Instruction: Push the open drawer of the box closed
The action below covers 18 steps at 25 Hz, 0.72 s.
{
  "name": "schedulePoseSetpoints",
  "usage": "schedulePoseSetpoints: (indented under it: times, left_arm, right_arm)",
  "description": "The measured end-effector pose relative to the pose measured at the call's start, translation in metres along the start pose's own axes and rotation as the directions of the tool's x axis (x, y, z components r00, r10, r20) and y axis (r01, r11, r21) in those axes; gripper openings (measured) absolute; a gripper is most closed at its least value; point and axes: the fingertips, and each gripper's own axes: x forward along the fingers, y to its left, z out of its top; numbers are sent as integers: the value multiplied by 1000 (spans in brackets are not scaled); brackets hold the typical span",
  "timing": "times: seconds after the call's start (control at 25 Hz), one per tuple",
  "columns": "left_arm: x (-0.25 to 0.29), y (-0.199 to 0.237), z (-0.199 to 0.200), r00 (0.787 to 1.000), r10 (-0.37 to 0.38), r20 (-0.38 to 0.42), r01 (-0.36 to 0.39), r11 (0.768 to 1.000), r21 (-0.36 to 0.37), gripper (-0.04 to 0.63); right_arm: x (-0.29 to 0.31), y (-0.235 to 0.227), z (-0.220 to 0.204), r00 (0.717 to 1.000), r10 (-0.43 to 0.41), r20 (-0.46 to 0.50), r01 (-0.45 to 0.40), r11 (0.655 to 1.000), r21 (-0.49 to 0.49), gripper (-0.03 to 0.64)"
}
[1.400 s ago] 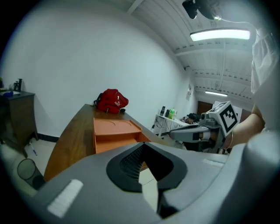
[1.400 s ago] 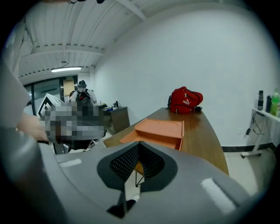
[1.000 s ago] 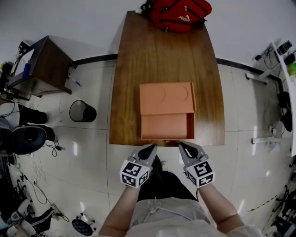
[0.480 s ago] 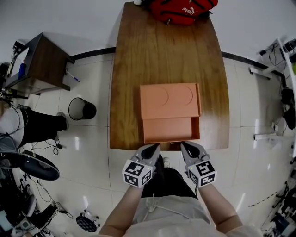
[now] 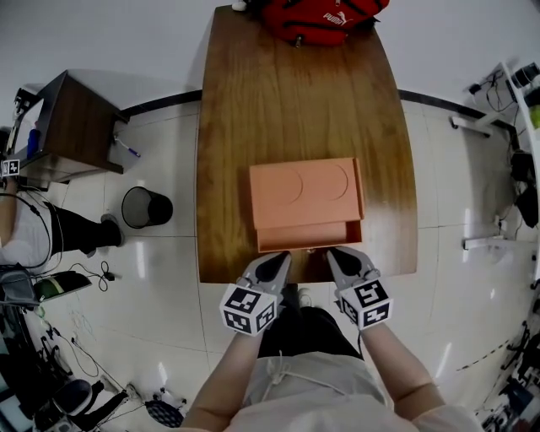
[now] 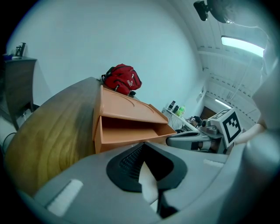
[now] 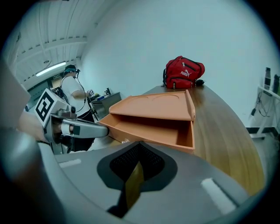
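An orange box (image 5: 305, 192) sits on the wooden table (image 5: 253, 101) near its front edge. Its drawer (image 5: 308, 235) sticks out a short way toward me, open and empty. My left gripper (image 5: 277, 260) is shut on nothing, its tip at the left part of the drawer front. My right gripper (image 5: 339, 256) is shut too, its tip at the right part of the front. In the left gripper view the drawer (image 6: 131, 133) lies just past the jaw tips, with the right gripper (image 6: 192, 139) alongside. The right gripper view shows the drawer (image 7: 148, 129) and the left gripper (image 7: 83, 127).
A red backpack (image 5: 321, 18) lies at the table's far end. On the floor to the left stand a black waste bin (image 5: 145, 207) and a dark side table (image 5: 72, 118). A person (image 5: 25, 236) is at the far left edge.
The drawer has slid partway into the box and sticks out about half as far as before. Both grippers have moved forward with its front edge.
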Motion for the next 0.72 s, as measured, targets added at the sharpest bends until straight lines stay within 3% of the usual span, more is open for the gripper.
schedulePoseSetpoints:
  times: [0.48,0.72]
  left_arm:
    - [24,29,35,999,19,-29,-17,999,40,6]
    - [26,33,40,999,22,-24,-21,999,27,6]
  right_arm:
    - [25,-18,44,999,-14,29,15,999,-32,6]
    - [33,-14,44,1000,5,21,-5,1000,-11,6]
